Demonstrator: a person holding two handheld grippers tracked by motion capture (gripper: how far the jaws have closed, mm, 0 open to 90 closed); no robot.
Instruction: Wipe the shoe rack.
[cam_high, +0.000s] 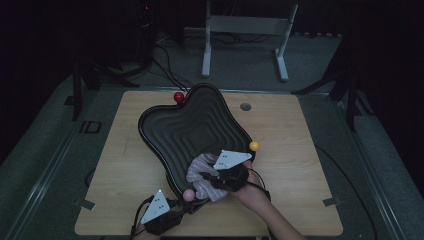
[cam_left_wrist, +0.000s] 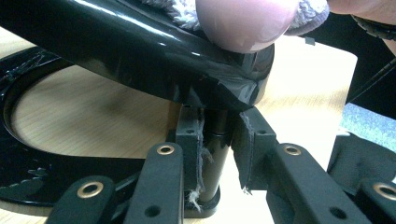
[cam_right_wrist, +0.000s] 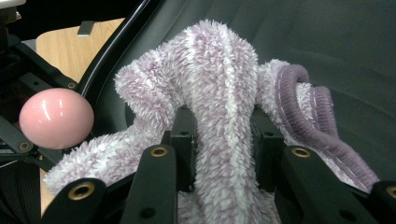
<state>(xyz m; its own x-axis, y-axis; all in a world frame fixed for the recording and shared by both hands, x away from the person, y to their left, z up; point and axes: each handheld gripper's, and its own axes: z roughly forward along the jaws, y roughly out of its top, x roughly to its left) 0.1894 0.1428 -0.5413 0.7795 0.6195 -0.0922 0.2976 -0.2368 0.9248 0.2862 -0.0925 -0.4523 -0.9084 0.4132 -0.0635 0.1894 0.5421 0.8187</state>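
A black wavy tray (cam_high: 190, 125) stands tilted on a black post (cam_left_wrist: 215, 154) over a ring-shaped base (cam_left_wrist: 28, 186) on the wooden table (cam_high: 295, 190). My left gripper (cam_high: 186, 205) is at the tray's near corner, its jaws (cam_left_wrist: 217, 126) shut on the post just under the rim. A pink ball (cam_high: 188, 195) sits on that corner. A fluffy purple-and-white cloth (cam_high: 200, 172) lies in the tray's near part. My right gripper (cam_high: 214, 179) is shut on a bunched fold of the cloth (cam_right_wrist: 222, 93), pressed against the tray's inner surface (cam_right_wrist: 327, 42).
A red ball (cam_high: 178, 97) and a yellow ball (cam_high: 254, 146) sit on other tray corners. A grey round cap (cam_high: 245, 106) is set in the table's far side. A white frame (cam_high: 245, 30) stands on the floor behind. Cables trail on the floor.
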